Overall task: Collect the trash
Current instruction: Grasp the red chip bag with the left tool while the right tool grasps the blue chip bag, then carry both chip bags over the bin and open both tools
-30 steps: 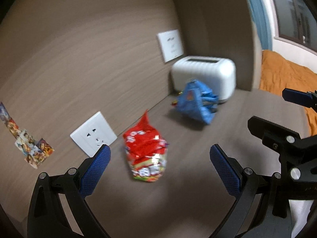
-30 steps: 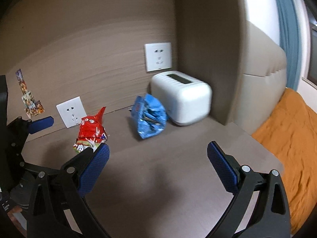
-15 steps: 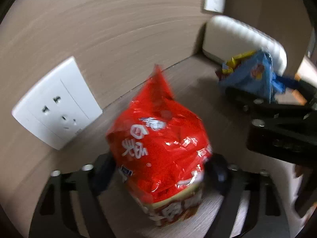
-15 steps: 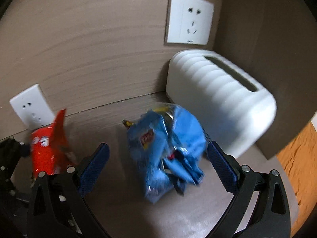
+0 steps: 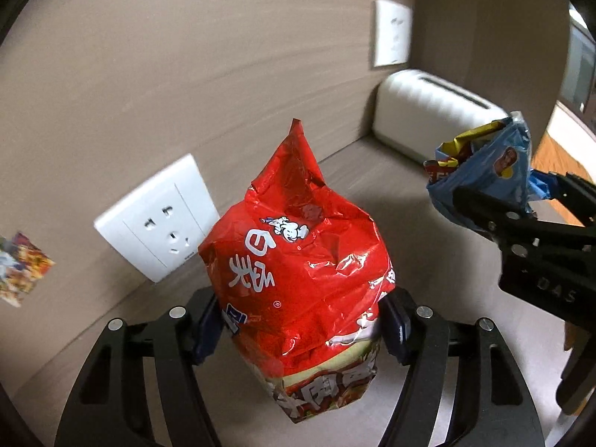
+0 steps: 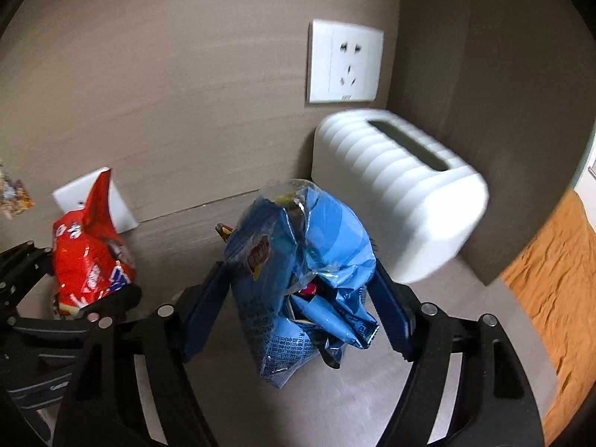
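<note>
Both tongs have closed since a second ago, when each stood wide over the table (image 6: 335,402); the left gripper (image 5: 301,327) now pinches the red snack bag (image 5: 298,260), the right gripper (image 6: 298,298) the blue chip bag (image 6: 298,268). Both bags look lifted, though bottom contact is unclear; with both pieces in hand, carrying to a bin likely follows, none being visible.
</note>
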`<state>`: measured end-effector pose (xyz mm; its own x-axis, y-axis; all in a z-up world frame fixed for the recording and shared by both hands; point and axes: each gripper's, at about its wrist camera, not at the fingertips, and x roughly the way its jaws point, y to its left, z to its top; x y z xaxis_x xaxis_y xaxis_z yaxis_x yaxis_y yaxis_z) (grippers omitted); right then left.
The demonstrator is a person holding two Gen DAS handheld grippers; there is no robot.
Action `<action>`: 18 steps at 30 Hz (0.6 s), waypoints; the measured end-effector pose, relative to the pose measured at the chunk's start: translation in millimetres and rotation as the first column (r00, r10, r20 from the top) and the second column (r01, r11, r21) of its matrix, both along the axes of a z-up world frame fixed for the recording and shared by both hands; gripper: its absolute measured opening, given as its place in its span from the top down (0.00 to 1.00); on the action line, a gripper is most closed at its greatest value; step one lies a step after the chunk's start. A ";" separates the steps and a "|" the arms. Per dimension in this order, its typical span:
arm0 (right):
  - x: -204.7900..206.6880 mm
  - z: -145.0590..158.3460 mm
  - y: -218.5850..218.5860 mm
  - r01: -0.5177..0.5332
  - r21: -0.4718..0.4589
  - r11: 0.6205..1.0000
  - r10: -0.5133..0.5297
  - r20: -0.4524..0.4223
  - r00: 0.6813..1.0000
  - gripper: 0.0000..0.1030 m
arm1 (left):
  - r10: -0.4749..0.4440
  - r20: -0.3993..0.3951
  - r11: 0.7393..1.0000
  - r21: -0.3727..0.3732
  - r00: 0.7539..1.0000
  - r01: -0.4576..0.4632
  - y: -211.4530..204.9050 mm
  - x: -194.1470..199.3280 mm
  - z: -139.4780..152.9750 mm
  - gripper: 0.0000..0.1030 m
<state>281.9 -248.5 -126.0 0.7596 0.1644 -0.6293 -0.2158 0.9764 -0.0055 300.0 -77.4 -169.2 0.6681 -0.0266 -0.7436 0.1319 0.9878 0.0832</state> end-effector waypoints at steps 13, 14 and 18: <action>-120.5 53.1 -84.9 0.098 0.022 0.995 -0.100 0.127 0.987 0.27 | -0.261 0.096 0.965 0.059 0.961 0.256 -100.1 -75.1 62.0 0.34; -128.4 52.9 -94.1 0.115 0.019 0.993 -0.117 0.131 0.985 0.27 | -0.286 0.098 0.957 0.072 0.953 0.280 -111.0 -78.4 62.8 0.34; -166.2 43.7 -134.8 0.204 -0.006 0.979 -0.202 0.110 0.973 0.27 | -0.401 0.085 0.914 0.100 0.912 0.392 -158.4 -104.2 61.9 0.34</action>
